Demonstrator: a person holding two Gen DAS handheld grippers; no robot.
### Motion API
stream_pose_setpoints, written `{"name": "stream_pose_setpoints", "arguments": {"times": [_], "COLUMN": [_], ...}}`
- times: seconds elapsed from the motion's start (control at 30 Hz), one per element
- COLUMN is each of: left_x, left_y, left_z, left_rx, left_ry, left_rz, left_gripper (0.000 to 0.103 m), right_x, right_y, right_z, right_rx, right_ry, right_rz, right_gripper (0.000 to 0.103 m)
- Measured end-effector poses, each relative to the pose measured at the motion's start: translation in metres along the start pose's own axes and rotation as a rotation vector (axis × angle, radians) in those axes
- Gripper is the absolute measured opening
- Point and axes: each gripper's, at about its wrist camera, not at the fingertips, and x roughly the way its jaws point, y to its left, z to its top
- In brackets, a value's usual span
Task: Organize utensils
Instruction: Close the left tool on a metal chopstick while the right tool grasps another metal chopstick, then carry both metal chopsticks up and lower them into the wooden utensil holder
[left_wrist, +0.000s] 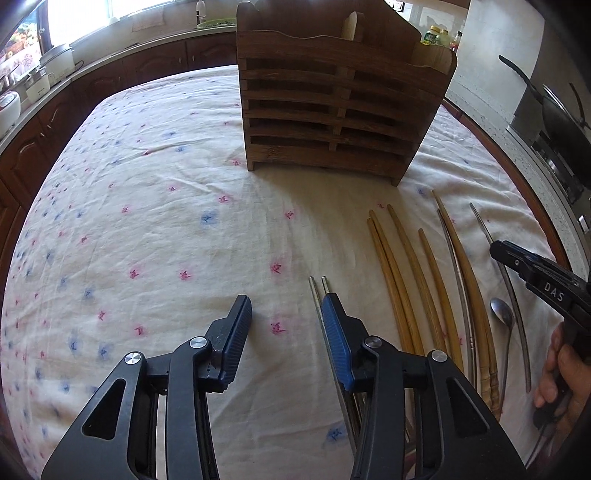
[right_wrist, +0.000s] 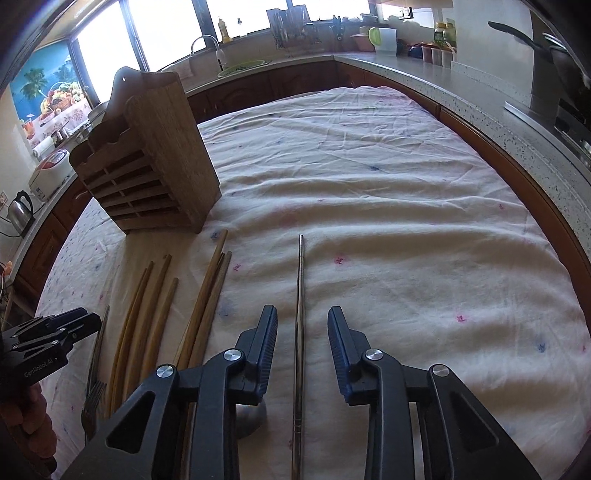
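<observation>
A wooden slatted utensil holder (left_wrist: 332, 110) stands upright on the floral tablecloth (left_wrist: 147, 221); it also shows in the right wrist view (right_wrist: 147, 166). Several wooden chopsticks (left_wrist: 410, 280), metal chopsticks (left_wrist: 511, 288) and a metal spoon (left_wrist: 502, 314) lie in front of the holder. My left gripper (left_wrist: 286, 317) is open and empty, with two metal utensil handles (left_wrist: 318, 291) beside its right finger. My right gripper (right_wrist: 303, 328) is open, straddling a single metal chopstick (right_wrist: 300, 314) lying on the cloth. Wooden chopsticks (right_wrist: 207, 302) and a fork (right_wrist: 94, 391) lie to its left.
A kitchen counter (right_wrist: 461, 81) with brown cabinets wraps around the table. A sink and dish rack (right_wrist: 288, 29) stand at the back, rice cookers and a kettle (right_wrist: 20, 210) on the left, a stove with a pan (left_wrist: 554, 122) on the right.
</observation>
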Motion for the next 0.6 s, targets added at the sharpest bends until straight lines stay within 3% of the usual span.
{"name": "stream_pose_setpoints", "arguments": {"times": [0.2, 0.3, 0.33, 0.4, 0.43, 0.6], "left_x": [0.002, 0.002, 0.003, 0.003, 0.001, -0.014], "left_y": [-0.014, -0.019, -0.022, -0.027, -0.025, -0.003], "left_z": [-0.003, -0.003, -0.003, -0.004, -0.005, -0.006], "left_rx": [0.077, 0.092, 0.102, 0.124, 0.124, 0.042], "left_ry": [-0.015, -0.024, -0.029, -0.036, -0.039, -0.061], "left_rz": [0.055, 0.05, 0.05, 0.07, 0.068, -0.019], "left_gripper": [0.033, 0.021, 0.011, 0.007, 0.006, 0.004], "right_x": [0.01, 0.014, 0.016, 0.02, 0.021, 0.015], "right_y": [0.006, 0.011, 0.014, 0.019, 0.02, 0.011], "right_z": [0.007, 0.01, 0.011, 0.014, 0.015, 0.016], "right_rx": [-0.046, -0.089, -0.111, -0.139, -0.142, -0.063], "right_ry": [-0.006, -0.014, -0.018, -0.019, -0.02, -0.009], "right_rz": [-0.03, -0.059, -0.074, -0.091, -0.087, -0.008], "right_gripper": [0.023, 0.022, 0.021, 0.013, 0.006, 0.005]}}
